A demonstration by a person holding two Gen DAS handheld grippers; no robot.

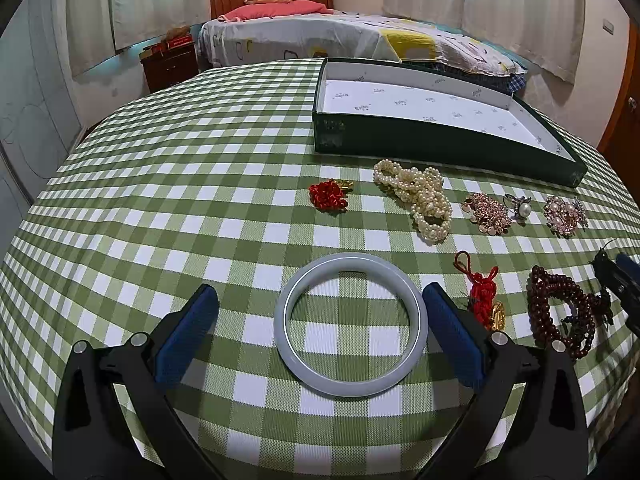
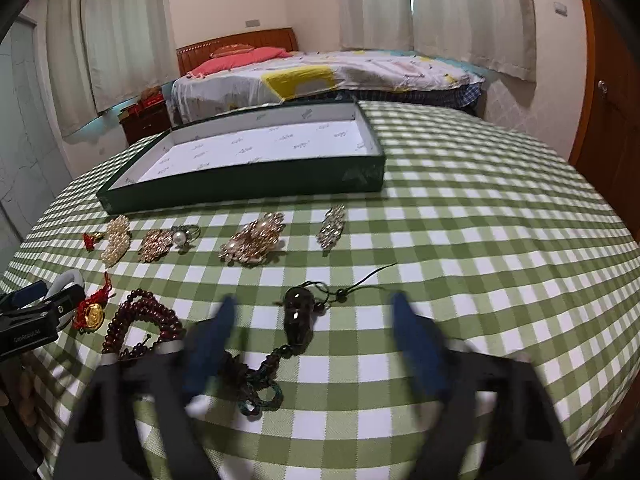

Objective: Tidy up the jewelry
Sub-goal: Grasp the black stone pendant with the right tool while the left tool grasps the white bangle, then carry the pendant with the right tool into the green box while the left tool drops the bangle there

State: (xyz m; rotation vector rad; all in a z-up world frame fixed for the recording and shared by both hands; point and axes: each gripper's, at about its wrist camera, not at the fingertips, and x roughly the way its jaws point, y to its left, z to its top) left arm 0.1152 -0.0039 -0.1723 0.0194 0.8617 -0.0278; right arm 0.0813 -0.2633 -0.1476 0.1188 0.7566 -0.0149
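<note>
A pale jade bangle [image 1: 351, 322] lies flat on the green checked cloth, between the blue pads of my open left gripper [image 1: 318, 304]; the right pad touches or nearly touches its rim. My right gripper [image 2: 314, 314] is open and motion-blurred, straddling a dark pendant with cord and tassel [image 2: 298, 320]. An empty dark green box with white lining [image 1: 440, 120] [image 2: 256, 156] stands behind the jewelry.
On the cloth lie a pearl bracelet pile [image 1: 420, 196], a red knot charm [image 1: 329, 195], gold brooches [image 1: 486, 212] [image 2: 254, 242], a pearl ring [image 1: 520, 206], dark red beads [image 1: 558, 312] [image 2: 138, 326], a red-gold charm [image 1: 486, 300] and a crystal clip [image 2: 332, 226]. A bed [image 1: 320, 36] stands beyond the table.
</note>
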